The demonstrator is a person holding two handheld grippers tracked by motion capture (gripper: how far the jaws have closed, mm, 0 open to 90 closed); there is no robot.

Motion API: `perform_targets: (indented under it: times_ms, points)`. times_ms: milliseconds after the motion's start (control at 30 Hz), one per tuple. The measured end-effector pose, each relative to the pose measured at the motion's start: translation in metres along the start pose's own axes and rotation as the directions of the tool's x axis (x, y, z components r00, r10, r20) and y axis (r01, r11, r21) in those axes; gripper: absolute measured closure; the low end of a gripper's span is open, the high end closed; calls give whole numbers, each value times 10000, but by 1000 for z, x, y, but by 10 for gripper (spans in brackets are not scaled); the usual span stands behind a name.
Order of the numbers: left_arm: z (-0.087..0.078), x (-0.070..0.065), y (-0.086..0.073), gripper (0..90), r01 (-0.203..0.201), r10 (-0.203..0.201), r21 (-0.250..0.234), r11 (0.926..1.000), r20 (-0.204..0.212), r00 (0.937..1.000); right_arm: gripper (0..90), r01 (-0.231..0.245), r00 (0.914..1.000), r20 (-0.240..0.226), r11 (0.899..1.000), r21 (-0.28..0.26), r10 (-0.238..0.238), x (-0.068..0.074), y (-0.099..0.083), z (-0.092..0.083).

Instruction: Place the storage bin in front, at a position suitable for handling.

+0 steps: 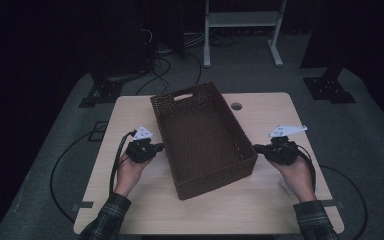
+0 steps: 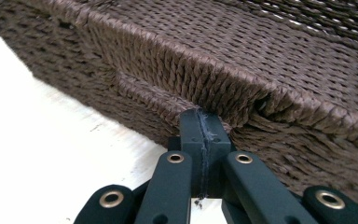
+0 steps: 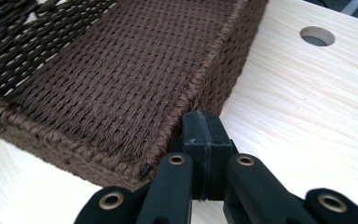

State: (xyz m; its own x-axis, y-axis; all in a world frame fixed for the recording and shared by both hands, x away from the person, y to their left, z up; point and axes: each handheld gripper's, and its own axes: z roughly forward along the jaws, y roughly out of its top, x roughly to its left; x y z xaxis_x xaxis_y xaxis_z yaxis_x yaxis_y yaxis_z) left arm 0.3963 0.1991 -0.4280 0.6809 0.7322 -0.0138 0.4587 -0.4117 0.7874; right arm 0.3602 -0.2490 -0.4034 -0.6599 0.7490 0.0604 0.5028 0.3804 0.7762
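Writing, labels, brand marks: none that can be read on anything here, just a few dark dots on the grey three-cornered plates. Count time: one brown woven basket (image 1: 202,137), sitting at an angle on the pale wooden table (image 1: 260,200), one handle slot cut in its far end wall, one round hole (image 1: 236,106) in the tabletop just past the basket's far right corner. Two hands, two grippers. The left gripper (image 1: 156,146) sits at the basket's left long side, and in the left gripper view its tip (image 2: 204,122) meets the woven wall just under the rolled rim (image 2: 223,88), jaws pressed flat together with nothing between them. Over on the other side, the right gripper (image 1: 256,148) is at the right long wall near the front corner; the right gripper view shows its jaws (image 3: 202,122) also closed tight on nothing, tip at the rim's outer edge, basket floor stretching away beyond. Both sleeves are plaid, coming in from the bottom edge.
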Motion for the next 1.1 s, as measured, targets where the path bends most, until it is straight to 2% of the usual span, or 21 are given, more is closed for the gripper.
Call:
perform_targets:
  times_ms: [233,333,633,767,867,1000,1100]
  points:
    - [4,13,2,900,343,-342,-129,9993,44,9994,897,236,9993,-301,9997,27,-235,14,-4,-2]
    - [6,16,5,900,179,-179,-9,9998,-142,9997,897,372,9983,-456,9993,44,-369,21,-5,-3]
    - [10,27,6,900,414,-416,-171,9990,-149,9990,896,665,9946,-801,9978,52,-659,38,-7,-5]
    - [9,31,10,900,285,-286,-43,9996,-253,9993,896,806,9923,-947,9967,41,-799,45,-7,-5]
    - [9,34,12,900,315,-319,-132,9994,-303,9990,897,892,9896,-1137,9960,55,-880,52,-8,-3]
    - [7,40,13,900,597,-605,-496,9970,-158,9980,897,1076,9853,-1340,9942,42,-1060,62,-7,-2]
    - [7,44,13,900,634,-641,-474,9969,-132,9979,896,1212,9819,-1471,9926,62,-1190,68,-7,0]
